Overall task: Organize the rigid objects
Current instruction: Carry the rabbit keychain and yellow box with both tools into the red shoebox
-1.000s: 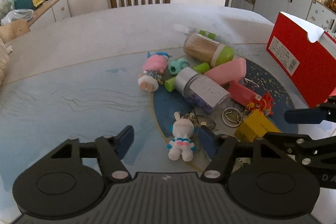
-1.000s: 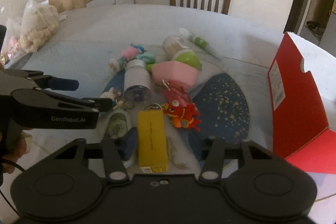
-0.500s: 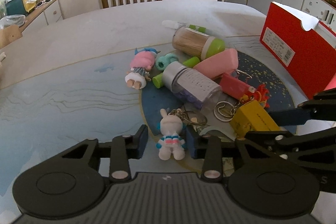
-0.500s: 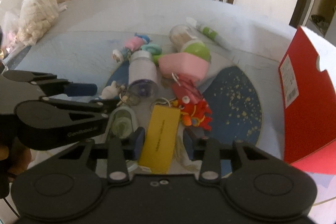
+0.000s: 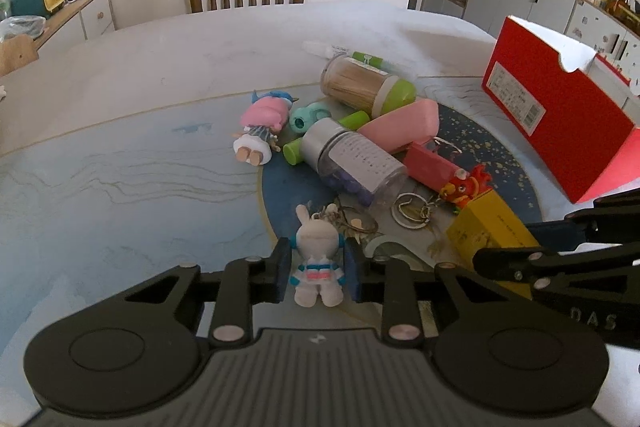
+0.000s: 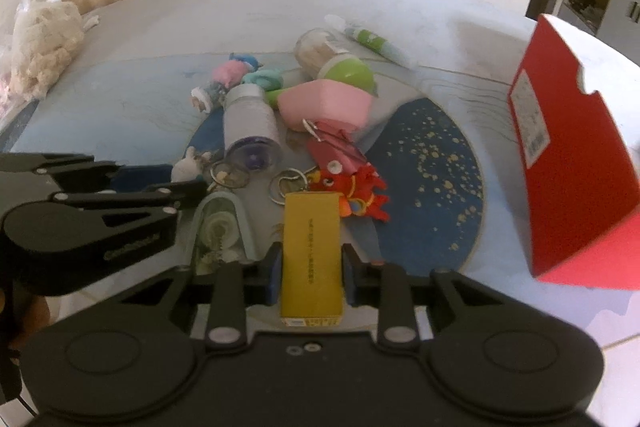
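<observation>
Left claw [image 5: 318, 273]: its two blue pads are pressed on the sides of the white bunny toy [image 5: 318, 267], pinching it at the middle.
White bunny toy: stands upright between the left claw's pads, back turned to that camera, so its face is hidden. In the right view only its head peeks out behind the left claw [image 6: 188, 165].
Right claw [image 6: 310, 273]: pinches the yellow box [image 6: 312, 259] from both sides.
Yellow box: lies flat, its near end between the right claw's pads. A line of dark writing runs along its top, too small to read. A label at its near end is cut off by the claw's body.
Clear bottle [image 5: 352, 161]: ahead of the left claw, lying down, silver cap, purple things inside. Its label has tiny rows of print I cannot read.
Red box [image 6: 572, 163]: far to the right of the right claw, open, partly cut off by the picture edge. Its white sticker [image 6: 534, 115] has a barcode and print too small to read.
Red dragon toy [image 6: 354, 187]: just past the far end of the yellow box, touching it.
Clear pouch [image 6: 220, 227]: left of the right claw, partly hidden by the left claw's arm. What is inside is blurry.
Writing on left claw's arm [image 6: 130, 249]: blurry, hard to read.
Key rings [image 5: 412, 207]: between the bunny and the yellow box.
</observation>
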Demonstrator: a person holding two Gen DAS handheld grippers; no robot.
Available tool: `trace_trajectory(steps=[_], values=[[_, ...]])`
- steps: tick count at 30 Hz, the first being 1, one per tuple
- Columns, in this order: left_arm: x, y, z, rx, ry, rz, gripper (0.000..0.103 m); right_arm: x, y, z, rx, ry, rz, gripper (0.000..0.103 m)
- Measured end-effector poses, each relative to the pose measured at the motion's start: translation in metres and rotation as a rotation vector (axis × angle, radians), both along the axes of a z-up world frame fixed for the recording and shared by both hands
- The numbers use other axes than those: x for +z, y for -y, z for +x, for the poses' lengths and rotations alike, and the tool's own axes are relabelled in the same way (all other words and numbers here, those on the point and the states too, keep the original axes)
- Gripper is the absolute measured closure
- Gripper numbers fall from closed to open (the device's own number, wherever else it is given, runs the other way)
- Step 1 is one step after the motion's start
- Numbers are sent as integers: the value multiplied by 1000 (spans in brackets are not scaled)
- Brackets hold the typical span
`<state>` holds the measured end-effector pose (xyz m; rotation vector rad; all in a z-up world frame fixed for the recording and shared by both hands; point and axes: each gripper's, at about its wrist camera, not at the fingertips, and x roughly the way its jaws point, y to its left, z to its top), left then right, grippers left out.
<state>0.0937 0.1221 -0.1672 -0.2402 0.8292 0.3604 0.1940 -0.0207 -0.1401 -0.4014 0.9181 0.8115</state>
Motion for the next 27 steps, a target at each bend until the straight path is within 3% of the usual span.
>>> trace_trajectory(steps=[6,14,27], values=[[17,-1,-15,28,22,-51,76,22,12,-12,-30,22,34,75],[62,5,-28,-12,77,-46,76,66,43,-16,-78,39,72,75],[135,52,35,-158,118,-61,76,129,110,47,-193,62,122,75]])
